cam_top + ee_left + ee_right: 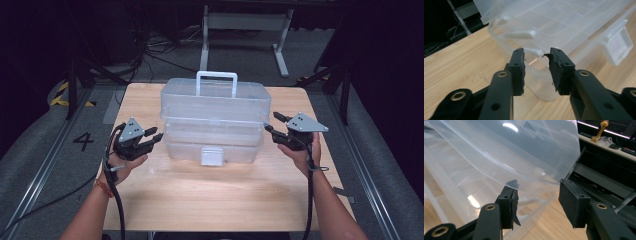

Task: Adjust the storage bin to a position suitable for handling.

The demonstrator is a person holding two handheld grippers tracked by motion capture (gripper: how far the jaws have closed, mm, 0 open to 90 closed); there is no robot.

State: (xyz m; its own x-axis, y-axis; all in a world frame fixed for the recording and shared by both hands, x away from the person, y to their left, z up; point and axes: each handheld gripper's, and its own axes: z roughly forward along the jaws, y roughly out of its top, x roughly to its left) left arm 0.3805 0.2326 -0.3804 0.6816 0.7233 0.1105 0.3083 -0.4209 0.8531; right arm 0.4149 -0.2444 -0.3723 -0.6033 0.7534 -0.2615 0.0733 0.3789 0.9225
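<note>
High view: the clear storage box (212, 120) sits mid-frame on the desk (210, 200), my left gripper (154, 140) and right gripper (271, 131) flanking it; left gripper view: fingers (517, 70) parted, empty, at the box's rounded corner. Right gripper view: fingers (574, 202) apart around the lid edge, not pinching; I should close squarely on both ends and lift evenly.

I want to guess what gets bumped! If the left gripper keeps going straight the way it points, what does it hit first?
Probably the clear plastic box. The left gripper, jaws open, points at the box's rounded lower end, with nothing between.
</note>
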